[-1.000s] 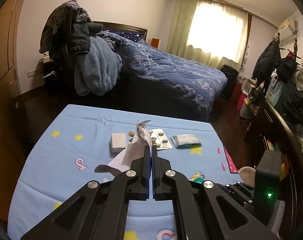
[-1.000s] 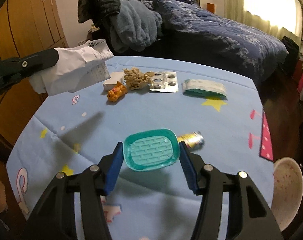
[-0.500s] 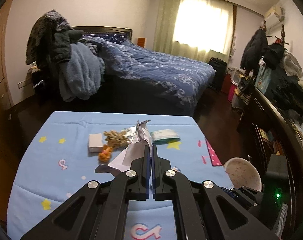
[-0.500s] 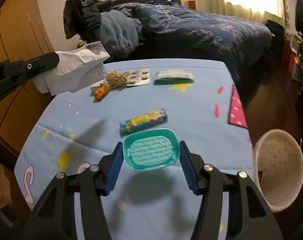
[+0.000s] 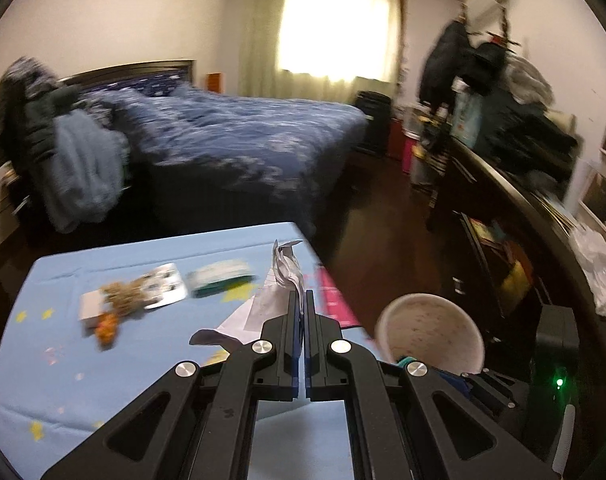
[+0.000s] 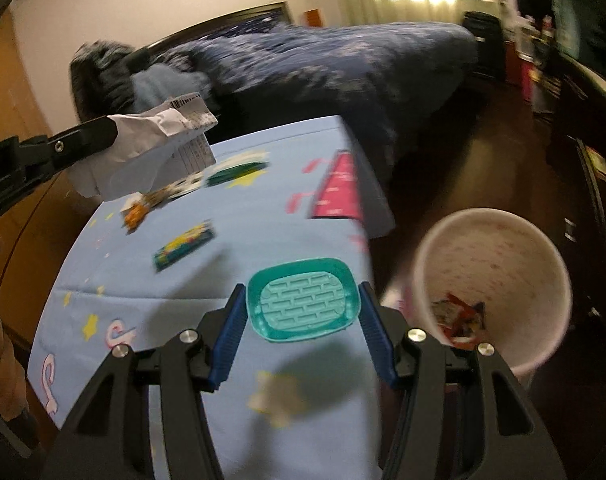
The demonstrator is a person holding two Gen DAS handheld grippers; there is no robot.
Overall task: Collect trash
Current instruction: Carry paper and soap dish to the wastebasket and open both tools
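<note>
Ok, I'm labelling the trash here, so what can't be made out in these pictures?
- Print on the crumpled paper in the left hand-held gripper: too small, right wrist view.
- Scraps in the bin: blurred there; inside hidden by its rim, left wrist view.
- Blister pack and snack wrapper: motion blur.

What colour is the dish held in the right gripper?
Teal dish, with a raised brick pattern; clearest in the right wrist view.

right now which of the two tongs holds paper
The left tongs, shut on the crumpled white receipt. The right tongs instead grip a teal dish.
</note>
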